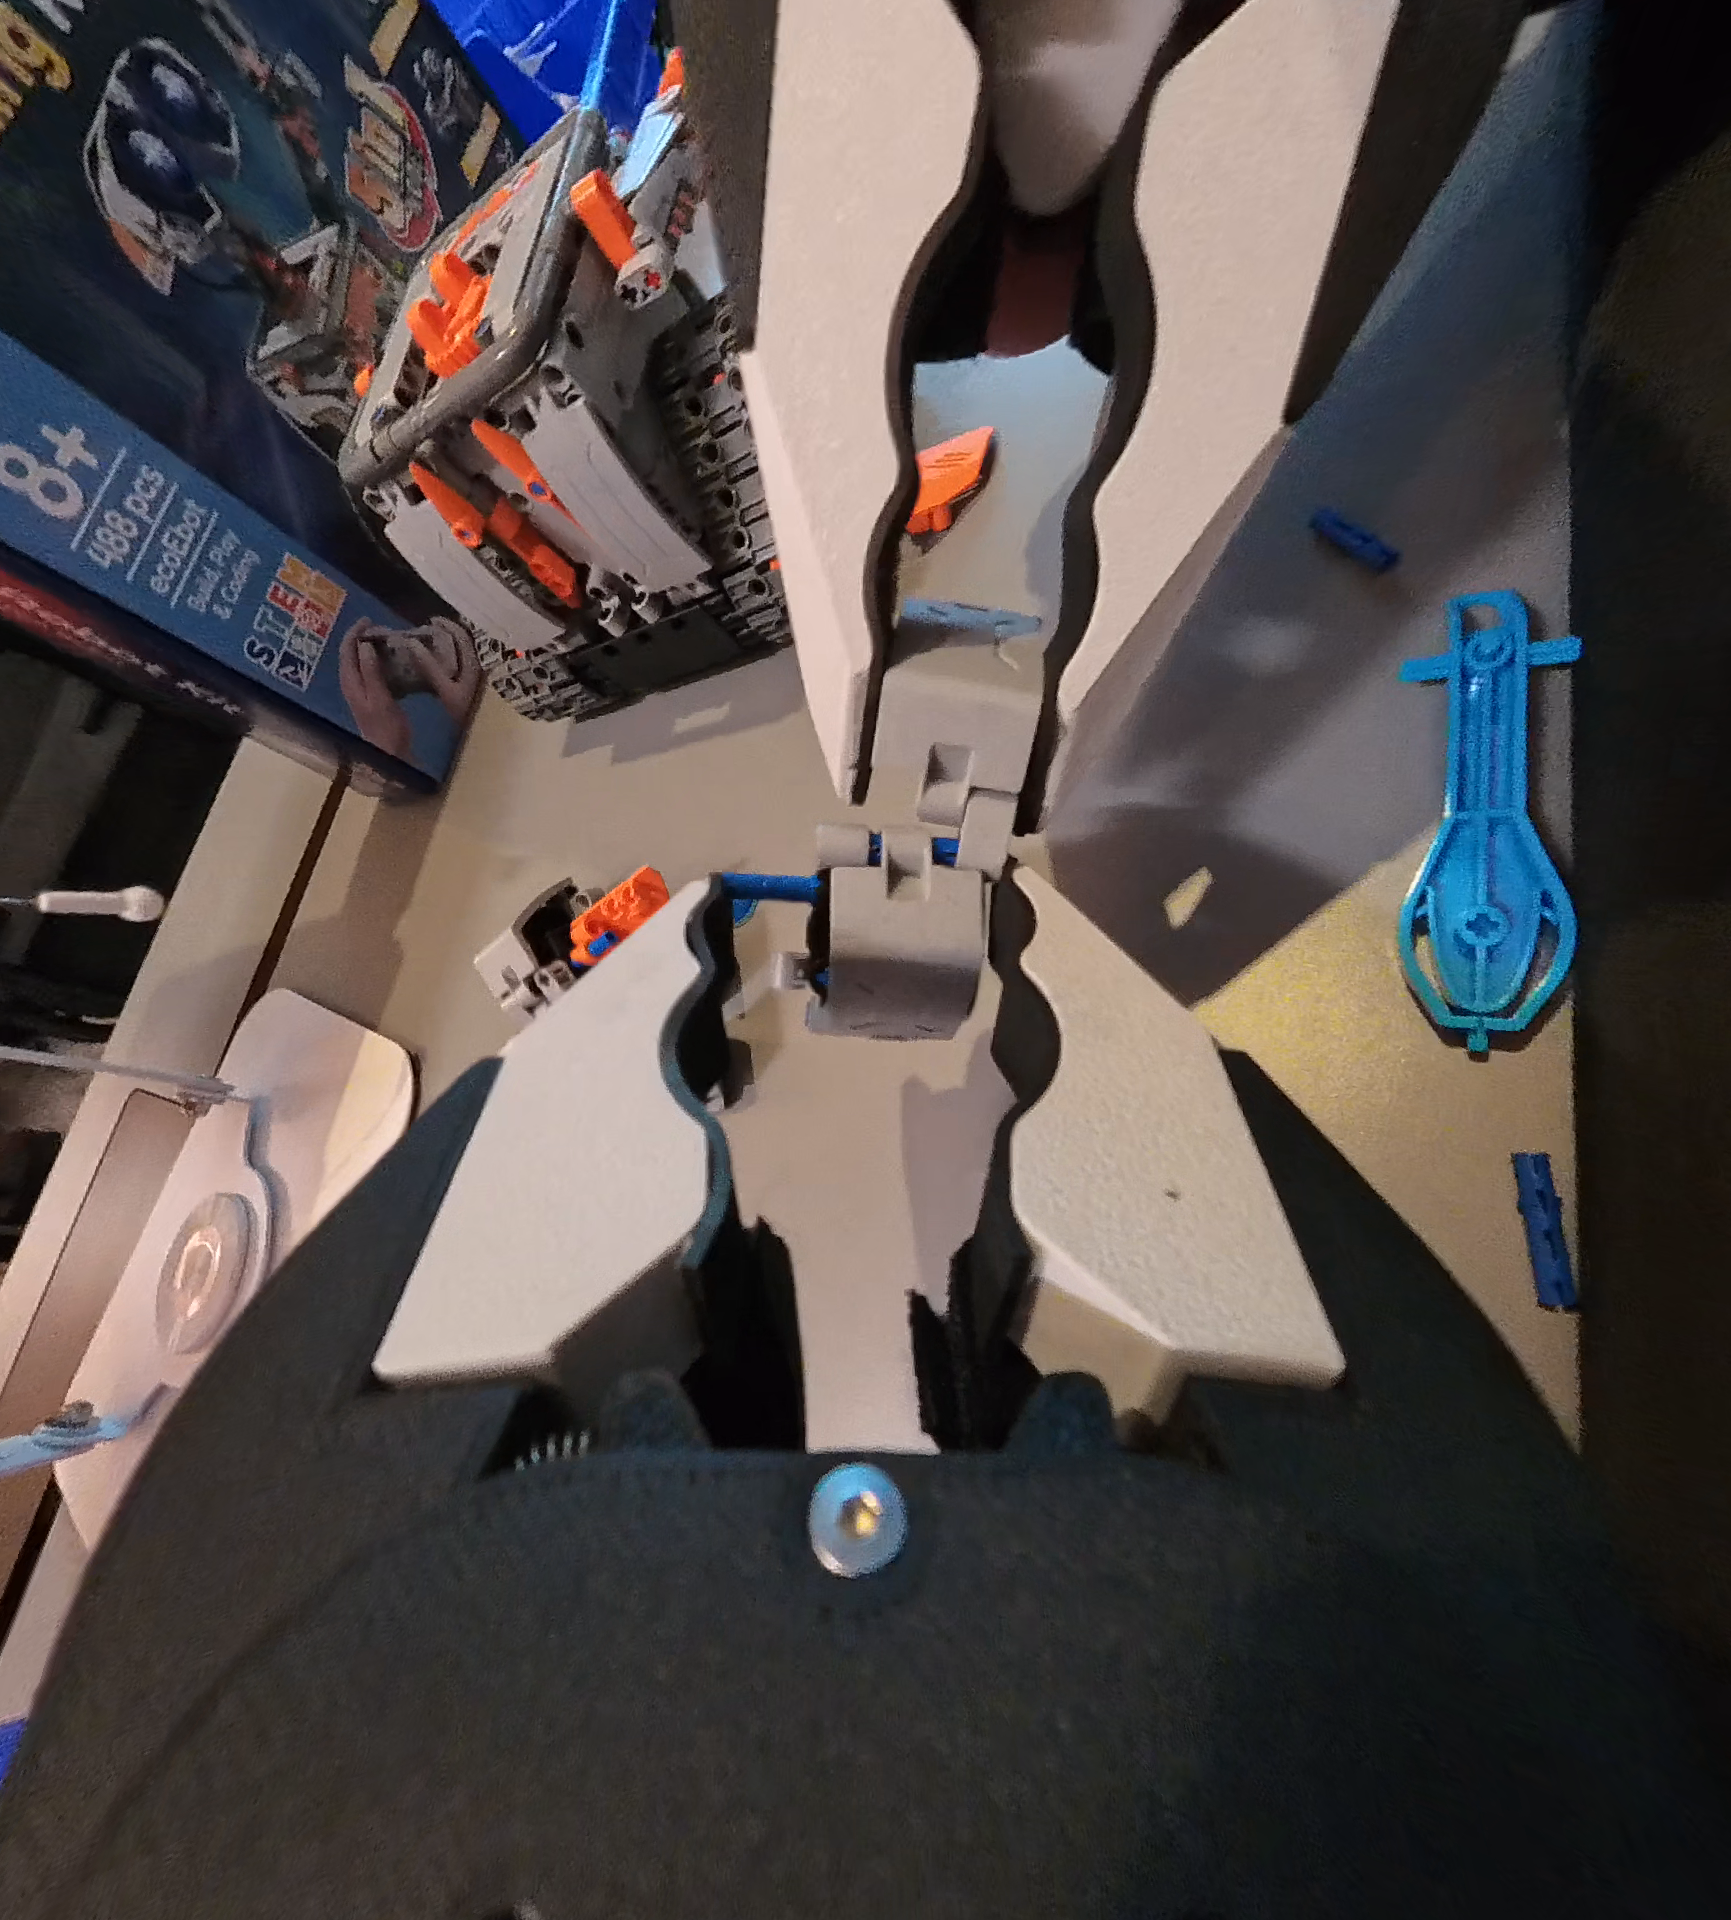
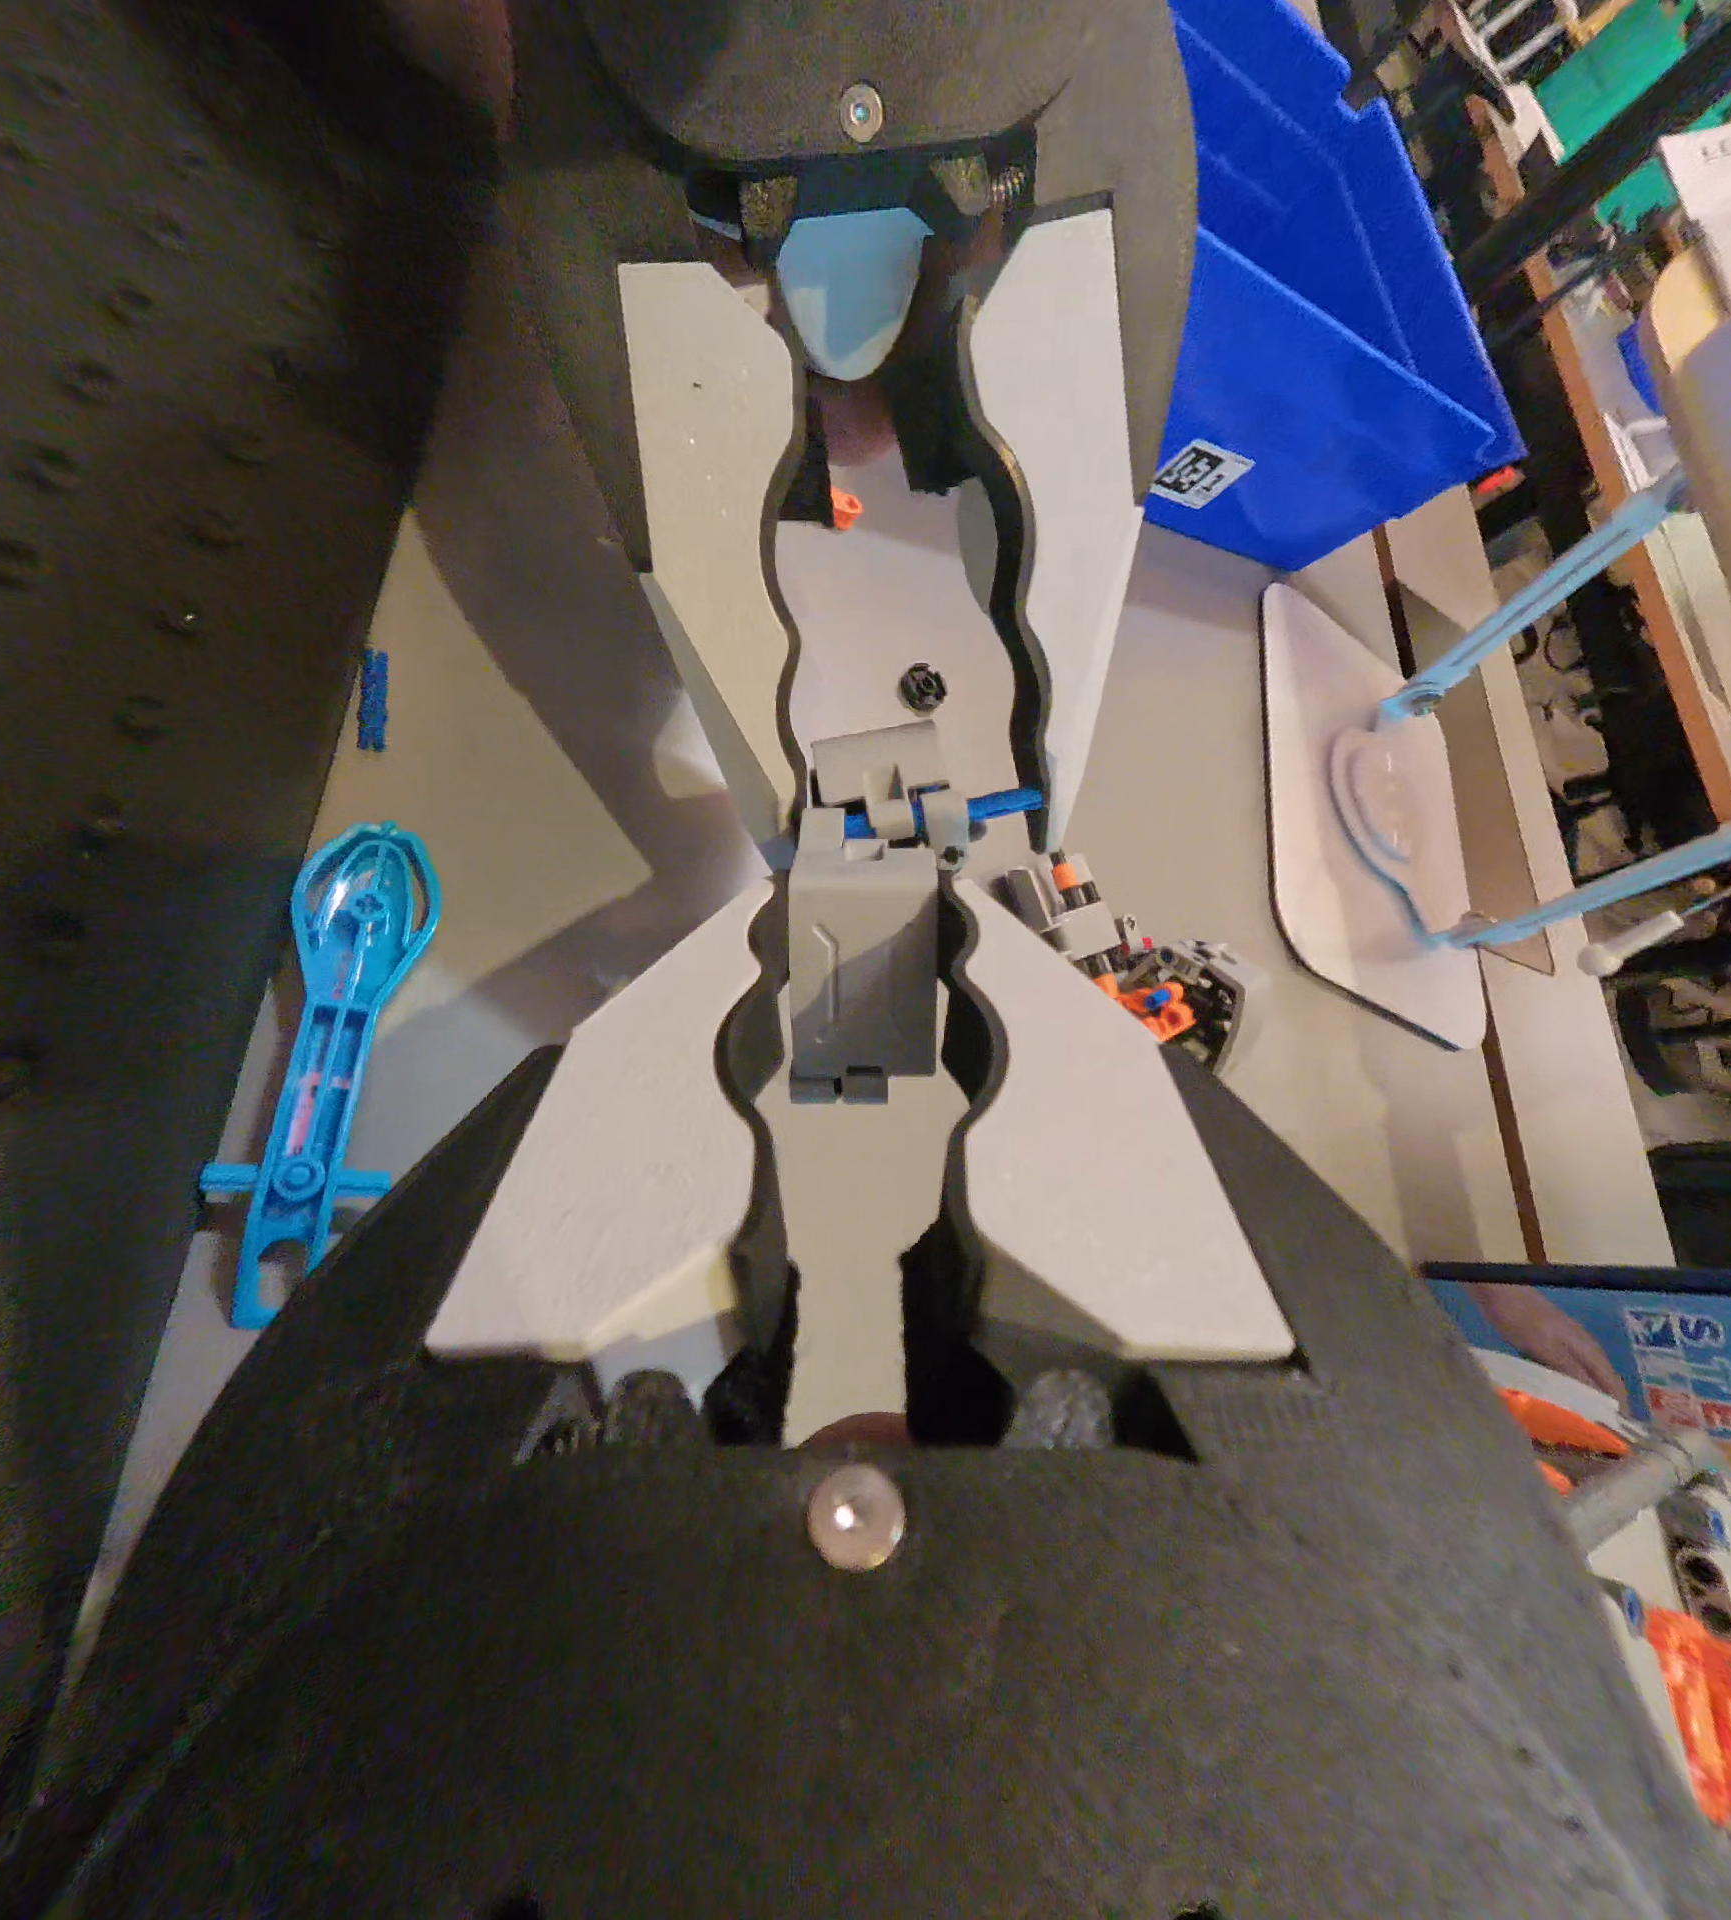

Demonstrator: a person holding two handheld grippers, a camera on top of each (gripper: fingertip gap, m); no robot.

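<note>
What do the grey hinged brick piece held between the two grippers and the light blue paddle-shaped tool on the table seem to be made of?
Grey hinged brick piece: moulded plastic, matte; crisp edges, pin joints and a blue axle suggest it.
Light blue paddle-shaped tool: thin, slightly glossy plastic, probably; open ribs catch the light.

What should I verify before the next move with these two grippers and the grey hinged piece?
1. Left gripper grips the grey hinged piece: ok.
2. Right gripper grips its other end: ok.
3. Blue axle fully seated: not ok, one end sticks out.
4. Blue tool apart from both grippers: ok.
5. Tracked model untouched by the right gripper: cannot tell.
</note>
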